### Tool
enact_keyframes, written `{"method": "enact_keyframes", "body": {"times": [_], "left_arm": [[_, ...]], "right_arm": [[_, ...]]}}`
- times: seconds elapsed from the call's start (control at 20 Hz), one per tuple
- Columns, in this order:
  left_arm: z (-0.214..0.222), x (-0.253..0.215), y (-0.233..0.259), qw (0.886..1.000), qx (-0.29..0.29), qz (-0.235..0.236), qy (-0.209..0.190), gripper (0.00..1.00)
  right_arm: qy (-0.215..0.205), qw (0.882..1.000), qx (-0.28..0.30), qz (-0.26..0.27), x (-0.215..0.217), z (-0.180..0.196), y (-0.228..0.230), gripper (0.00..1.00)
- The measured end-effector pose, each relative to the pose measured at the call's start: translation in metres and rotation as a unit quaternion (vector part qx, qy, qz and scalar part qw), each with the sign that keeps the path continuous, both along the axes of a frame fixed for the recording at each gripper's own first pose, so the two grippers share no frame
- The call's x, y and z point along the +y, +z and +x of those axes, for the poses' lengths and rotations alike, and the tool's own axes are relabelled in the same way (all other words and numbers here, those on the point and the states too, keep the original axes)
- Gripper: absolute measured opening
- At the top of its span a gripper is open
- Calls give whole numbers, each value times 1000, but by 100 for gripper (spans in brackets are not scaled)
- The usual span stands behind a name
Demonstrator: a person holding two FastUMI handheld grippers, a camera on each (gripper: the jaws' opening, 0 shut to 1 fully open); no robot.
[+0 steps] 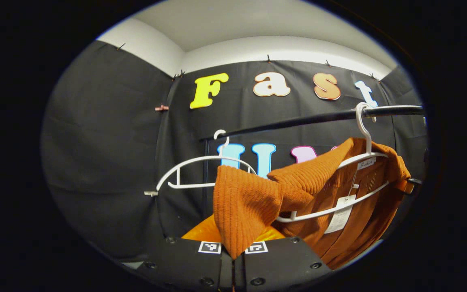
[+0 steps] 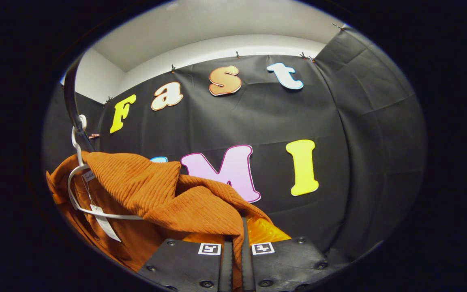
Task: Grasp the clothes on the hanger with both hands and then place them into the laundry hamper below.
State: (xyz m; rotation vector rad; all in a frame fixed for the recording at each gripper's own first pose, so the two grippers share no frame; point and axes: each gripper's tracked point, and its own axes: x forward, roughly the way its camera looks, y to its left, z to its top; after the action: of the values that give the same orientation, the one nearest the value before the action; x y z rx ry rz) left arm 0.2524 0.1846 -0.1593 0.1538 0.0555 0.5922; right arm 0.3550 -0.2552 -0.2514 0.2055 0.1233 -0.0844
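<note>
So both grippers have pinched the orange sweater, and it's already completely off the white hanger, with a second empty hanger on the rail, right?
Not quite. Both grippers are shut on the orange sweater, but it is not off its white hanger: the left gripper view shows it draped over that hanger, which hooks on the rail. The empty hanger is there too.
</note>
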Motion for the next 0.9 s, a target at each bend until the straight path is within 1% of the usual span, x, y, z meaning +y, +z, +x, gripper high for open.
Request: {"method": "enact_keyframes", "body": {"times": [0.05,0.1,0.2,0.3,0.35,0.4,0.5,0.55,0.6,0.65,0.7,0.75,0.85,0.9], "left_arm": [[4,3,10,1000,-1,15,-4,7],[7,6,18,1000,-2,30,-6,7],[15,8,37,998,-9,53,-20,7],[29,11,51,997,-8,69,-44,7],[37,13,55,995,-2,76,-57,7],[44,13,56,994,7,84,-73,7],[57,19,47,991,35,83,-103,7],[62,24,37,990,47,70,-115,7],[66,29,24,990,60,39,-122,7],[66,33,9,989,72,-4,-126,7],[66,37,-5,987,80,-44,-130,7],[67,50,-20,986,83,-71,-126,7],[62,67,-38,985,82,-99,-114,7],[59,71,-48,984,84,-108,-111,7]], "right_arm": [[0,1000,-10,-4,-3,5,8,8],[0,1000,-20,-3,-6,9,18,13],[-8,999,-38,1,-15,16,33,13],[-14,999,-50,-2,-23,26,45,13],[-12,998,-55,-4,-23,29,51,8],[-10,998,-59,-11,-23,31,56,13],[-2,997,-68,-27,-22,42,60,13],[6,998,-63,-29,-20,50,55,13],[15,998,-53,-24,-18,56,46,12],[23,999,-39,-22,-16,62,36,13],[30,999,-25,-22,-15,65,26,17],[42,999,-16,-21,-11,67,17,12],[67,997,2,-25,2,67,-2,13],[83,996,8,-23,12,63,-11,9]]}}
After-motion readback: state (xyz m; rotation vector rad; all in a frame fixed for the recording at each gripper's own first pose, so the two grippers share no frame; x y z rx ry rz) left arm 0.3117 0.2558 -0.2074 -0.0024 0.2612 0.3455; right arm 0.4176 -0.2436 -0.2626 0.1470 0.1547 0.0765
